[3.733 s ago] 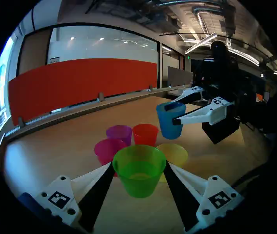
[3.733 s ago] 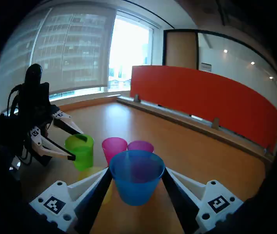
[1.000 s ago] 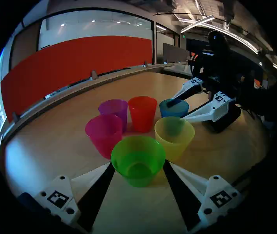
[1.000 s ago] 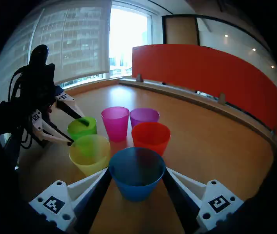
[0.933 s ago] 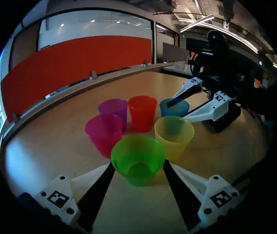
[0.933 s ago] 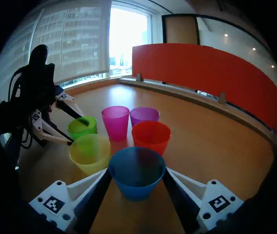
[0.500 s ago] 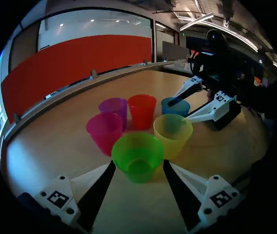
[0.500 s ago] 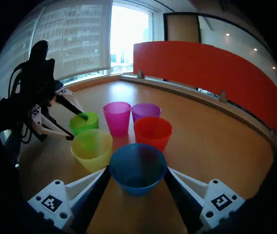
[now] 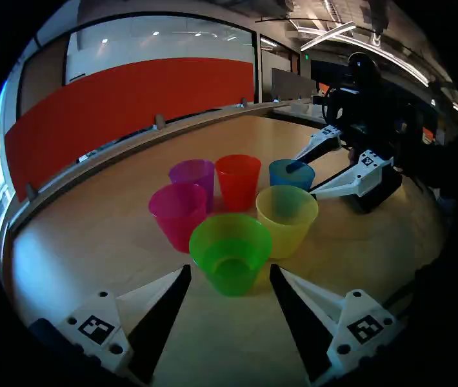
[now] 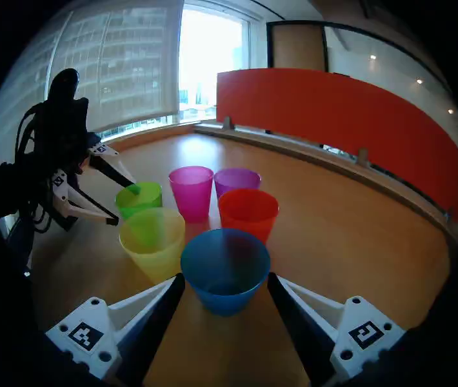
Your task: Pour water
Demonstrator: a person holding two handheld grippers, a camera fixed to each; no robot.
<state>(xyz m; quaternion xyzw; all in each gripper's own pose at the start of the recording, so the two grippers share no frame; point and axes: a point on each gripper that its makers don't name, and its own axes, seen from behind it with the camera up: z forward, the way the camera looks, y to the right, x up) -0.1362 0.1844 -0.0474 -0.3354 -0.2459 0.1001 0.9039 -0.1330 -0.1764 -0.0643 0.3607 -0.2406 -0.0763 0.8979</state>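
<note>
A long red panel (image 9: 132, 109) runs along the far edge of the wide wooden tabletop (image 9: 87, 232), and a bright window (image 10: 209, 64) fills the wall beside it. Six plastic cups stand upright in a tight ring on the wood.

The left tongs (image 9: 229, 269) rest low at the near side with their jaws parted. The green cup (image 9: 231, 253) stands on the tabletop between the tips, with a sliver of gap on each side. Opposite, the right tongs (image 10: 223, 277) are parted too, around the blue cup (image 10: 225, 271), which stands free on the wood. Neither cup is gripped.

Between those two sits the yellow cup (image 9: 287, 216), just beside both. On the other side come the pink cup (image 9: 179, 213), the purple cup (image 9: 192, 177) and the red cup (image 9: 238, 179), packed close.

Water — I cannot tell whether any cup holds some.
</note>
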